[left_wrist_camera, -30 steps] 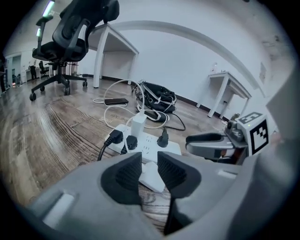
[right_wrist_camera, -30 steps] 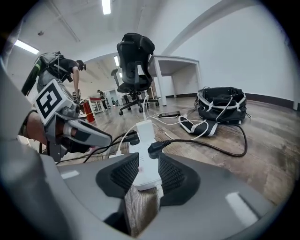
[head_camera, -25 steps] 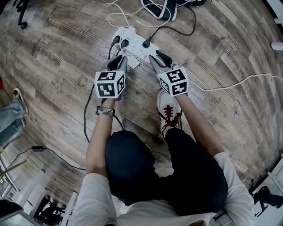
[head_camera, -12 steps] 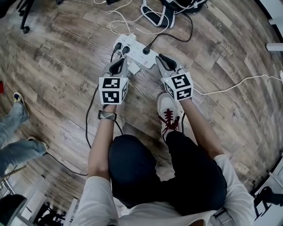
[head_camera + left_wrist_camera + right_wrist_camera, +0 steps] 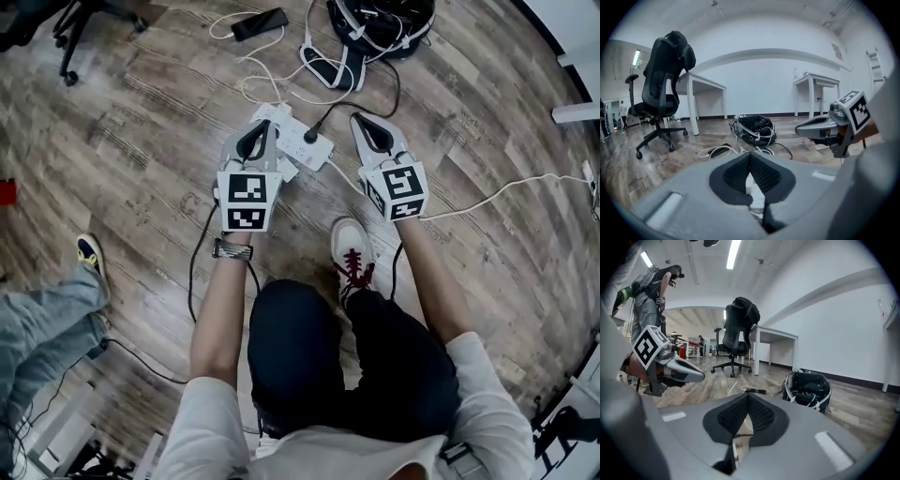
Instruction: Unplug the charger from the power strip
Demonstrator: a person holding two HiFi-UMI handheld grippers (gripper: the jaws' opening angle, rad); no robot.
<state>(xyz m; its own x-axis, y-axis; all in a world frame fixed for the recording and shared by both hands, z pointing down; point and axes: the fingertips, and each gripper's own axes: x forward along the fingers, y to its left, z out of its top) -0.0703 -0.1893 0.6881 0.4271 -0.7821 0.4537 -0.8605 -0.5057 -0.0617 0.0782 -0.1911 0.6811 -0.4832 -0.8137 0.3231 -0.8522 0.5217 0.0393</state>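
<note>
The white power strip (image 5: 294, 132) lies on the wood floor with a black plug (image 5: 310, 136) and its cable in it. A small white block (image 5: 287, 170), perhaps the charger, rests against the strip's near edge. My left gripper (image 5: 260, 127) hangs over the strip's left end, shut and empty; its pads meet in the left gripper view (image 5: 750, 160), with the strip (image 5: 753, 190) showing below them. My right gripper (image 5: 361, 121) hovers just right of the strip. Its jaws have just been closing and its pads (image 5: 746, 399) now meet with nothing between them.
A black bag (image 5: 380, 19) with white straps, a phone (image 5: 261, 23) on a white cable and a slipper (image 5: 325, 67) lie beyond the strip. A white cable (image 5: 506, 192) runs off right. My white shoe (image 5: 352, 251) is near the strip. Another person's leg (image 5: 42, 323) stands at left. An office chair (image 5: 663, 93) and desks stand behind.
Both grippers have lifted off the floor above the strip. The person at the left has stepped closer. The head camera now sees further back, to the bag and phone.
</note>
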